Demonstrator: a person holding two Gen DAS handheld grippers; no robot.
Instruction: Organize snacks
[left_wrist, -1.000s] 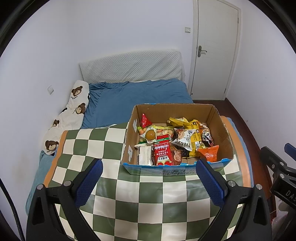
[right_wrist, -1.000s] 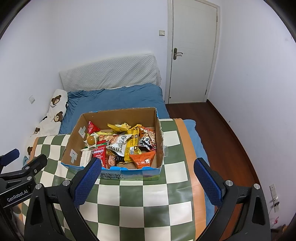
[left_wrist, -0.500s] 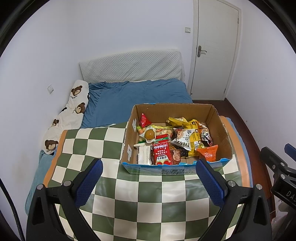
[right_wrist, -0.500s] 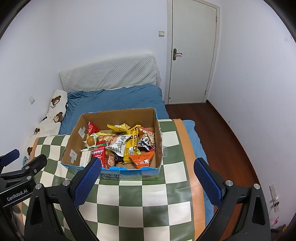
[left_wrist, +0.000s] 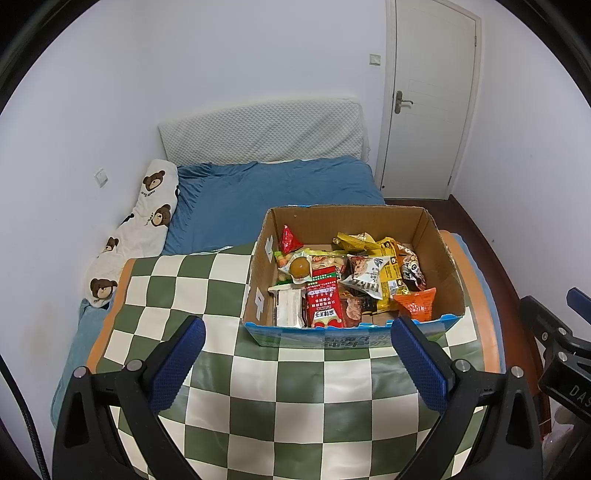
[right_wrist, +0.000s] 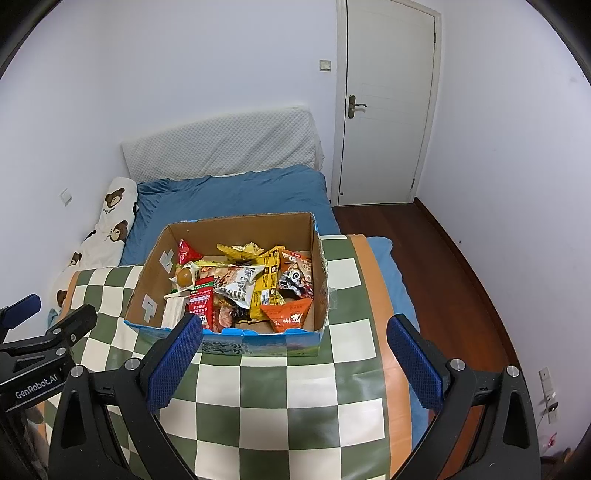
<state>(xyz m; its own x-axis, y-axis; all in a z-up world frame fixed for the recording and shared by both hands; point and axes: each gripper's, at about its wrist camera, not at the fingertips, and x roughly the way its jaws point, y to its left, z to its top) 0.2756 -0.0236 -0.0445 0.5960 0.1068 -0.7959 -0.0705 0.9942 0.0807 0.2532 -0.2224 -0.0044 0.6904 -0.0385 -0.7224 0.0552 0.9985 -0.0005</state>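
Both hand-held grippers, left (left_wrist: 297, 349) and right (right_wrist: 294, 345), stay wide open and empty, edging nearer the snack-filled cardboard box (left_wrist: 439, 236), centre frame.

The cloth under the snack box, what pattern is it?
The cloth has green and cream checks with an orange border, clearest in the left wrist view.

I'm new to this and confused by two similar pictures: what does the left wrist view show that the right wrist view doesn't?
Only the left wrist view shows the right gripper at its right edge. Only the right wrist view shows the left gripper at its left edge and more wooden floor. Both show the cardboard box of snacks on the checkered cloth, the bed and the door.
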